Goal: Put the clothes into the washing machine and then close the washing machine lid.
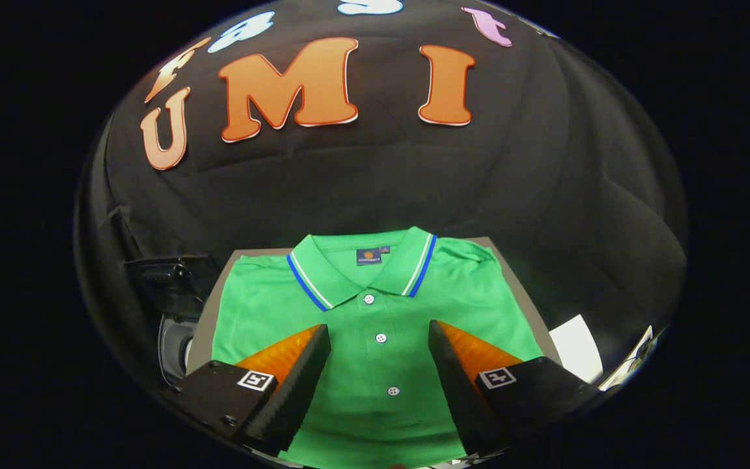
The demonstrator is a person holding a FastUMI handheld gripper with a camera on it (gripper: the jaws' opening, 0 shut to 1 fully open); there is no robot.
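A folded green polo shirt point(375, 312) with a blue-and-white striped collar lies flat on a grey board point(200, 326). Its button placket runs straight down between my two fingers. My gripper point(379, 335) hovers above the shirt's chest, open, with nothing between the fingers. To the left of the board, lower down, I see the dark rim and round opening of the washing machine point(173, 339), partly hidden by the left finger.
Black cloth forms the booth's wall behind and around the board. A white sheet point(577, 348) lies at the board's right side, and a small pale object point(635, 358) sits farther right.
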